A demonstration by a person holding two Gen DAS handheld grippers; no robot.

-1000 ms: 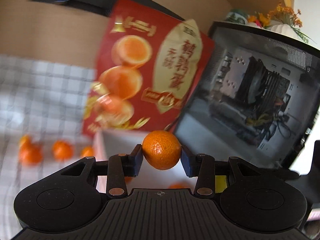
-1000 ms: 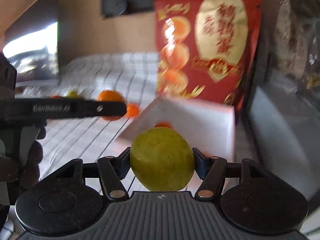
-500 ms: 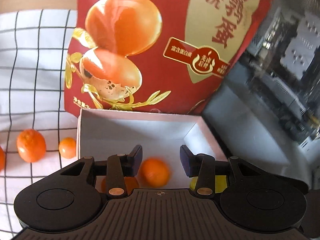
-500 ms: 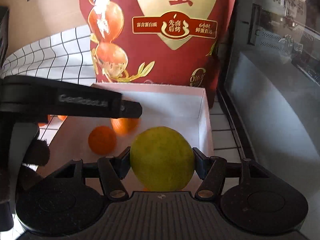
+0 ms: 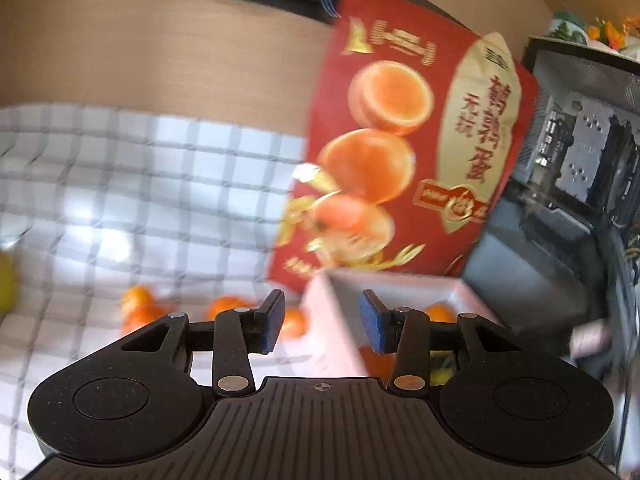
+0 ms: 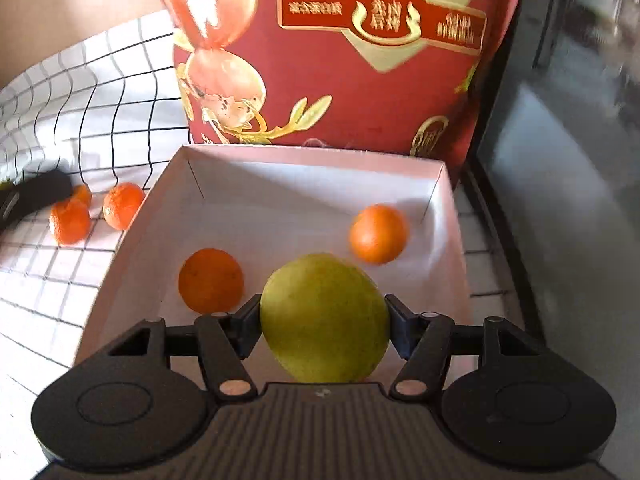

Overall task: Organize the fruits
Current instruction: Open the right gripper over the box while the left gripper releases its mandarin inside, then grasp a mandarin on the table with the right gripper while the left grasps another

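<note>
My right gripper [image 6: 323, 316] is shut on a yellow-green round fruit [image 6: 324, 316] and hangs over the near part of a white open box [image 6: 312, 160]. Two tangerines lie in the box, one at the left [image 6: 211, 280] and one at the back right [image 6: 378, 234]. My left gripper [image 5: 322, 326] is open and holds nothing; it sits at the box's left wall [image 5: 332, 320]. Several loose tangerines [image 5: 228, 306] lie on the checked cloth to the left of the box, and they show again as tangerines [image 6: 122, 205] in the right wrist view.
A tall red snack bag [image 6: 332, 52] stands right behind the box. A dark computer case [image 5: 568, 184] with a glass side closes off the right. The white checked cloth [image 5: 132, 200] stretches left, with a yellow-green fruit [image 5: 6, 284] at its far left edge.
The left gripper let its tangerine go into the box, then drew back and swung left. The right gripper carried the yellow-green fruit forward and tilted down over the box.
</note>
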